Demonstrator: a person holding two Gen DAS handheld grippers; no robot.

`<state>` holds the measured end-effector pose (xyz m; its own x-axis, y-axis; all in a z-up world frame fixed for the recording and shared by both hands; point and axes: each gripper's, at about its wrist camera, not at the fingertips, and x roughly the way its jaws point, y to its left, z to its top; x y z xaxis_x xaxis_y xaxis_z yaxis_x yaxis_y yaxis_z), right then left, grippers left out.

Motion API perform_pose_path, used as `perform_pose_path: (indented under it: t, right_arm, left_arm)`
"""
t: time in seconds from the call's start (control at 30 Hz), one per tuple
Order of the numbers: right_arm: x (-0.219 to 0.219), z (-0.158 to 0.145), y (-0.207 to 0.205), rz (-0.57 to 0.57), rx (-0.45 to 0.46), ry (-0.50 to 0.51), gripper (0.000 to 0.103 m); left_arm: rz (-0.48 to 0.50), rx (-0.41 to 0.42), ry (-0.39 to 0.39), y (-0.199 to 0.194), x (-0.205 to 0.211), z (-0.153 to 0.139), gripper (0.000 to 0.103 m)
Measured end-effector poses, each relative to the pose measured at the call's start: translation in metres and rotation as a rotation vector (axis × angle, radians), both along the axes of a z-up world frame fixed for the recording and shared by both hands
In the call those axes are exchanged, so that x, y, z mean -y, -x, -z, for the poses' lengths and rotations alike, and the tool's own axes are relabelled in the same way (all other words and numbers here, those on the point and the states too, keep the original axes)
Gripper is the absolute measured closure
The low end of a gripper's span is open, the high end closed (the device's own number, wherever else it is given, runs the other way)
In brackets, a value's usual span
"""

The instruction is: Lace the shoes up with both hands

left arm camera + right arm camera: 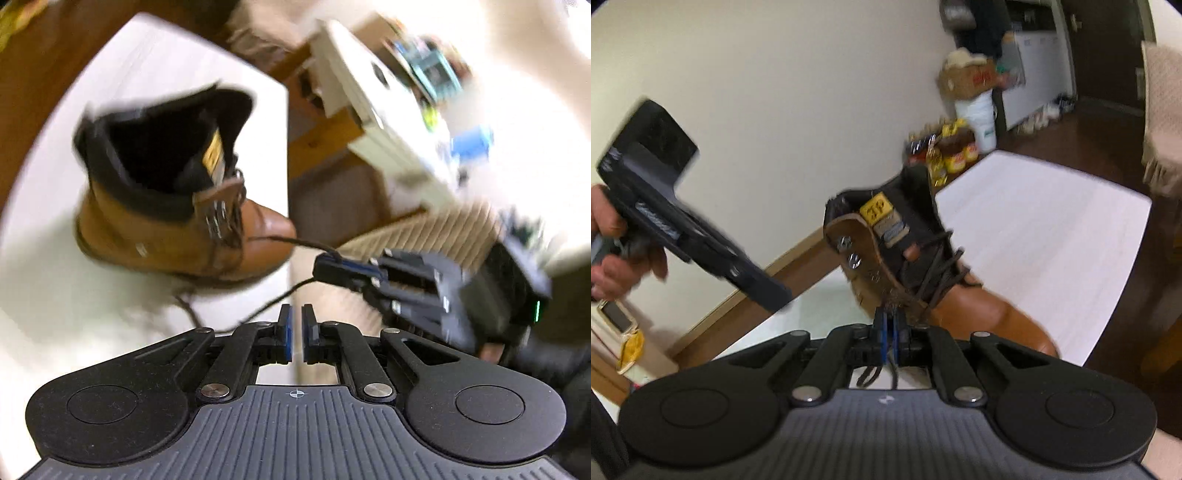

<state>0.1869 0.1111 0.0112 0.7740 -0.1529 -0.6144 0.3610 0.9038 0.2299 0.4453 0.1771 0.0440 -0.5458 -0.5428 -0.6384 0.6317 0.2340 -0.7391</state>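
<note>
A tan leather boot [177,225] with a black collar and dark brown laces stands on a white surface [44,277]. In the right wrist view the boot [990,314] lies just ahead of my right gripper [890,325], which is shut on a lace [934,295] near the lower eyelets; lace ends hang below its pads. From the left wrist view, that lace [295,242] runs taut from the boot's front into the right gripper [323,264]. My left gripper [295,328] is shut with nothing seen between its pads. It hovers right of the boot. A second strand [273,302] passes just ahead of it.
White furniture [369,96] and a wooden floor [325,184] lie beyond the surface's edge. Jars and bottles [945,155], a white bucket [979,118] and a cardboard box stand along the cream wall. A cloth-draped chair [1163,110] is at the right. A phone [617,317] lies at lower left.
</note>
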Motion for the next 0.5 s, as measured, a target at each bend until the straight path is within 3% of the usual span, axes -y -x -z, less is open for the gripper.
perform_pose_path:
  t: [0.13, 0.5]
  right_arm:
    - [-0.021, -0.006, 0.004, -0.119, -0.023, 0.141, 0.099]
    - [-0.055, 0.001, 0.014, -0.29, -0.1, 0.358, 0.099]
  left_arm:
    - [-0.066, -0.147, 0.005, 0.002, 0.011, 0.021, 0.1]
    - [-0.069, -0.254, -0.067, 0.015, 0.027, 0.053, 0.1]
